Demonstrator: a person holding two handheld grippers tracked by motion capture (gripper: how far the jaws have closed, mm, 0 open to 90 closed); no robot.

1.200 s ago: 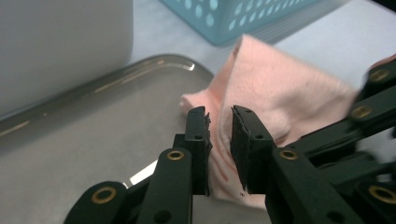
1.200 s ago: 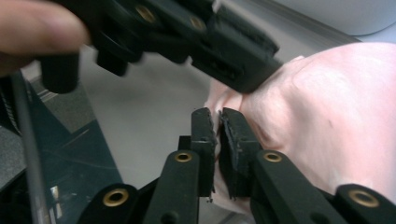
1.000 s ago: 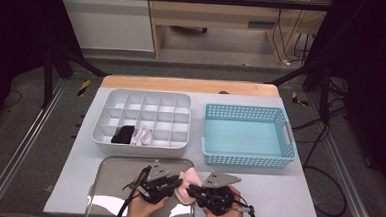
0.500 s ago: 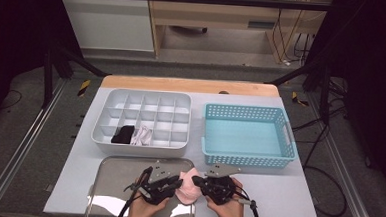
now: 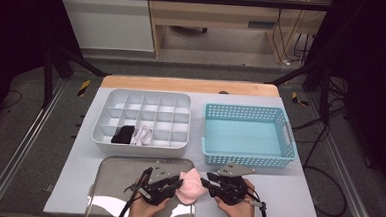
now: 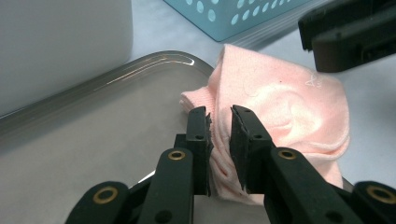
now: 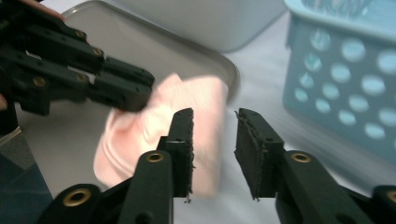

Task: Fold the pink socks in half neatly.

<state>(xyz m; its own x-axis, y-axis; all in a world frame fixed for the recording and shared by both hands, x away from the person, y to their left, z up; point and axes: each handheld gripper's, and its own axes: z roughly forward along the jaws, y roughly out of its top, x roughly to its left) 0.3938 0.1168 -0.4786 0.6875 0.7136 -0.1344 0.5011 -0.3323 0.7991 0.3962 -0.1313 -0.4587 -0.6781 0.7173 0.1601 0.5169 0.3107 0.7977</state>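
A folded pink sock [image 5: 193,185] lies over the right edge of a metal tray [image 5: 122,171] at the table's front. My left gripper [image 5: 177,184] is shut on the sock's left end; in the left gripper view its pads [image 6: 198,135] pinch the pink fabric [image 6: 280,98]. My right gripper [image 5: 208,183] stands just right of the sock, and its jaws have just been opening. In the right gripper view the right gripper [image 7: 213,119] has its jaws apart; the sock's blurred edge [image 7: 140,140] reaches into the gap, and the pads do not press it.
Behind the tray stands a white divided organizer [image 5: 142,93] with a black item [image 5: 123,134] and a white item [image 5: 142,134] in its front compartments. A light blue basket [image 5: 251,110] sits to its right. Bare table lies at the front right.
The right gripper's jaws were close against the sock and now stand apart. That gripper has drawn a little to the right. The left gripper and the sock have stayed put.
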